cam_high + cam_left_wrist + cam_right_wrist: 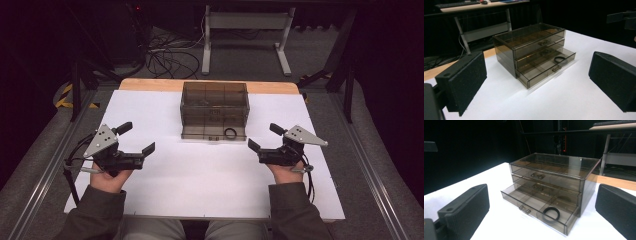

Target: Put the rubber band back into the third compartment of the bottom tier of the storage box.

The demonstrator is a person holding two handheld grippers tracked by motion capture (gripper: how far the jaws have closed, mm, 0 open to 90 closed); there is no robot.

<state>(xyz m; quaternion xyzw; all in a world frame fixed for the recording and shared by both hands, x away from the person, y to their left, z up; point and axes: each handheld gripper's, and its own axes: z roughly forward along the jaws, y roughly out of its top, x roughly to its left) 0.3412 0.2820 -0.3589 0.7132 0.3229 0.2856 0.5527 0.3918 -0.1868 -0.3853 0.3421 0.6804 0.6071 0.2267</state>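
A smoky clear plastic drawer box (215, 107) (534, 47) (556, 177) stands at the back middle of the white table top (200, 170). Its bottom drawer (214, 133) (549, 66) (536, 210) is pulled out, and a black ring (230, 133) (559, 59) (551, 214) lies in that drawer's right compartment. The two upper drawers are pushed in. My left gripper (137, 137) rests open at the left, well short of the box. My right gripper (263, 137) rests open at the right, also apart from the box. Nothing is between either pair of jaws.
The table's wooden back edge (150, 84) shows behind the white top. Beyond it stand a white desk frame (245, 35) and a tangle of cables (165, 55) on the floor. Metal rails (45, 170) run along both sides of the table.
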